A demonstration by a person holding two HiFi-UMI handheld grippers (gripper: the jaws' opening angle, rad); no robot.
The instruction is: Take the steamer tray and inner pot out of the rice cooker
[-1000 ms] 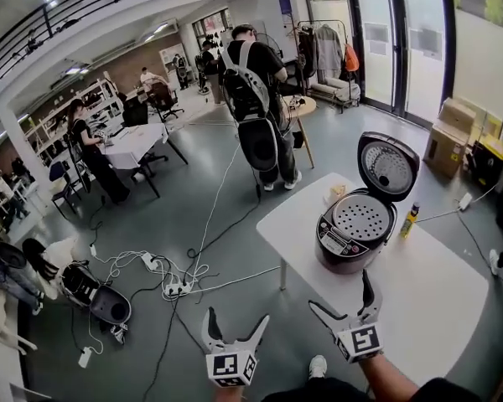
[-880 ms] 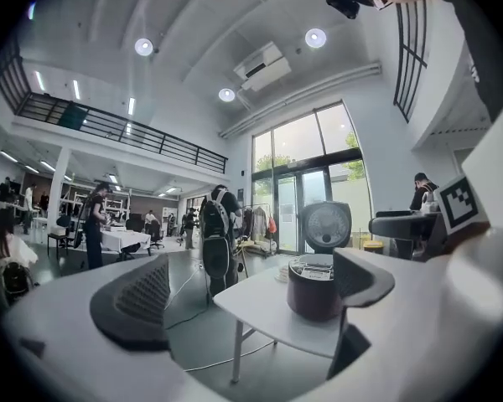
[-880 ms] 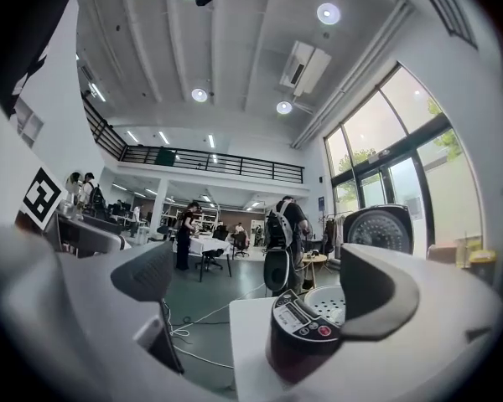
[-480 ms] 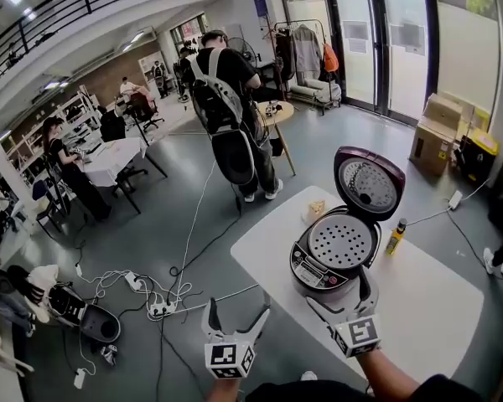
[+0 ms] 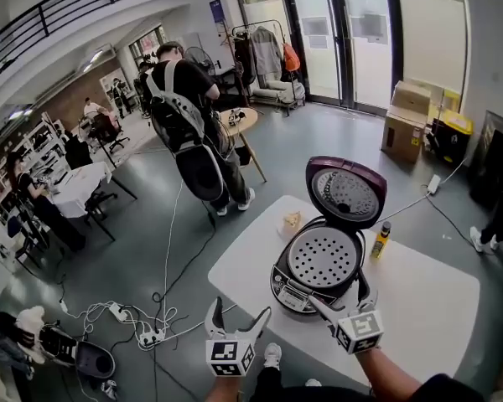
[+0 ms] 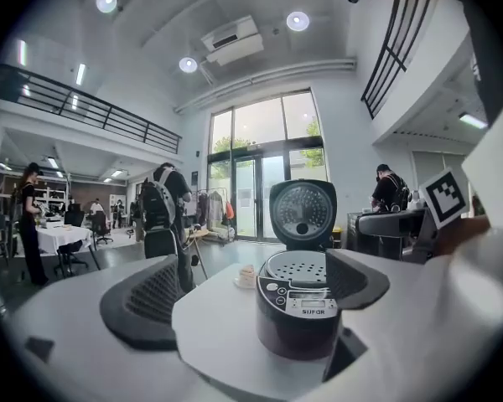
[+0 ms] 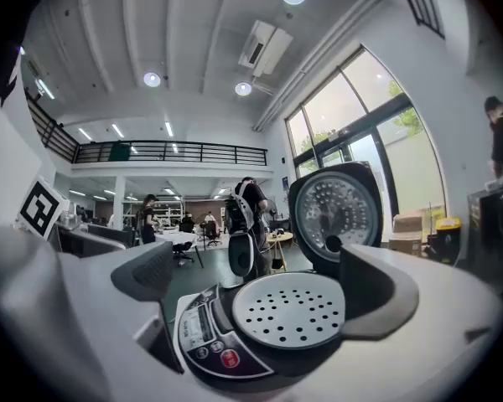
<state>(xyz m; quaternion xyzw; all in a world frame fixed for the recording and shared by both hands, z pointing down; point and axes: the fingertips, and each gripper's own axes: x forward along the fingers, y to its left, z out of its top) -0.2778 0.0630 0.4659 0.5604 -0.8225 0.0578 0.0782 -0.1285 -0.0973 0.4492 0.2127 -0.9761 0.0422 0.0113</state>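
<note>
White table [image 5: 419,300] sits under the work. The right claw [image 5: 339,290] is wide open and holds nothing. The rice cooker [image 5: 292,294] is just in front of it, with the steamer tray [image 5: 323,256] in its top. The left claw [image 5: 239,308] has just been closing a little, but it is open with nothing between its jaws. The cooker is ahead to its right.

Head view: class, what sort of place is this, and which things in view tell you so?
Probably an open-plan lab or workshop, not a home kitchen: people at white work desks, white cables and power strips trailing over the grey floor, and a black-railed mezzanine above.
</note>
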